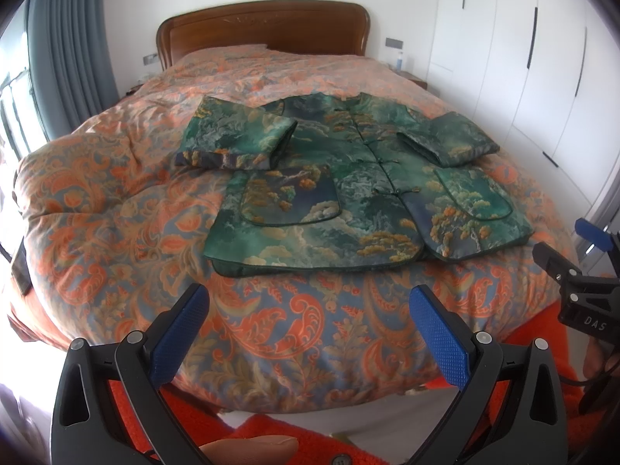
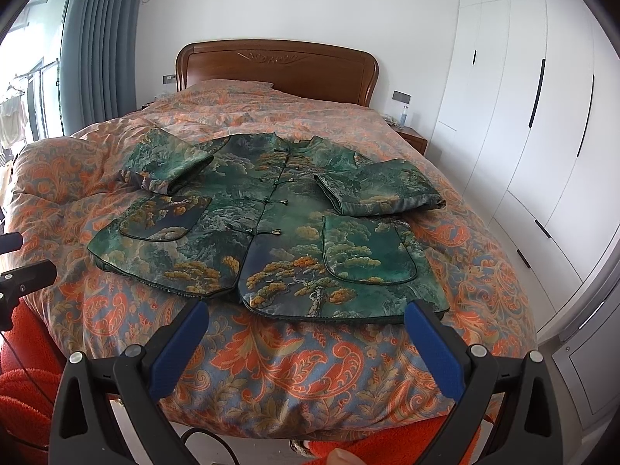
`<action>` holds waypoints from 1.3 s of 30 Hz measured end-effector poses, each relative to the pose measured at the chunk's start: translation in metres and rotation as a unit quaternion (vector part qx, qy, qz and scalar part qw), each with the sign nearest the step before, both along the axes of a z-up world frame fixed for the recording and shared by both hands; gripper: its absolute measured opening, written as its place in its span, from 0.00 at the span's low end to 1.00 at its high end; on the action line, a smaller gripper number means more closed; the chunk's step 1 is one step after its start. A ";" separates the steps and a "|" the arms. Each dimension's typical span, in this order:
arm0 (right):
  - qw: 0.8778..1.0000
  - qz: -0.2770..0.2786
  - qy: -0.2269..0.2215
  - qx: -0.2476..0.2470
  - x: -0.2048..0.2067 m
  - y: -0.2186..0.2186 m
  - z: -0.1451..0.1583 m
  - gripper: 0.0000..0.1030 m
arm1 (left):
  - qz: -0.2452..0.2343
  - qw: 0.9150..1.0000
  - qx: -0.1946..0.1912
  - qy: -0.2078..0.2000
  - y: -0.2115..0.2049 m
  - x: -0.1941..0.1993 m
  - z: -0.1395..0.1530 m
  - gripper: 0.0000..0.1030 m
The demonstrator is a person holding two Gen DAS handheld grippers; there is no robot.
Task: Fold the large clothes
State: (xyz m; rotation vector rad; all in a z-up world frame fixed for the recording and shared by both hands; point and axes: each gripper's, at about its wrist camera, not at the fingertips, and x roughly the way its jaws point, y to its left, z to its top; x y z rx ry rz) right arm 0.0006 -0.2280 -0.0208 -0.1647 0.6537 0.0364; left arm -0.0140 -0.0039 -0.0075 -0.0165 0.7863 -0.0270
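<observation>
A green padded jacket (image 1: 360, 178) with a tree and cloud print lies flat, front up, on the bed; it also shows in the right wrist view (image 2: 271, 232). Both sleeves are folded in over the chest: the left sleeve (image 1: 232, 135) and the right sleeve (image 1: 449, 139). My left gripper (image 1: 310, 317) is open and empty, held short of the jacket's hem above the bed's foot. My right gripper (image 2: 306, 337) is open and empty, just short of the hem's right half. The right gripper also shows at the right edge of the left wrist view (image 1: 581, 271).
The bed carries an orange and blue paisley duvet (image 1: 116, 213) and has a wooden headboard (image 1: 263, 27). White wardrobes (image 2: 523, 135) stand along the right. A nightstand (image 2: 412, 137) sits by the headboard. Grey curtains (image 2: 97, 38) and a window are at the left. An orange rug (image 2: 23, 387) lies below.
</observation>
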 end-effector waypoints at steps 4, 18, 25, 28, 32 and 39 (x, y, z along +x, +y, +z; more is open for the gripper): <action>1.000 0.000 0.000 0.000 0.000 0.000 0.000 1.00 | 0.000 1.000 0.000 0.000 0.000 0.000 -0.001 1.00; 1.000 0.002 -0.002 -0.002 0.000 0.001 0.000 1.00 | 0.001 1.000 -0.001 0.001 0.001 0.001 0.000 1.00; 1.000 0.004 -0.001 -0.003 0.001 0.003 0.000 1.00 | 0.001 1.000 -0.001 0.001 0.001 0.001 0.000 1.00; 1.000 0.004 -0.001 -0.004 0.001 0.003 0.000 1.00 | 0.001 1.000 -0.001 0.001 0.001 0.001 0.000 1.00; 1.000 0.004 -0.001 -0.004 0.002 0.003 0.000 1.00 | 0.001 1.000 -0.001 0.001 0.001 0.001 0.000 1.00; 1.000 0.003 0.000 -0.004 0.002 0.004 -0.001 1.00 | 0.000 1.000 -0.001 0.001 0.001 0.001 0.001 1.00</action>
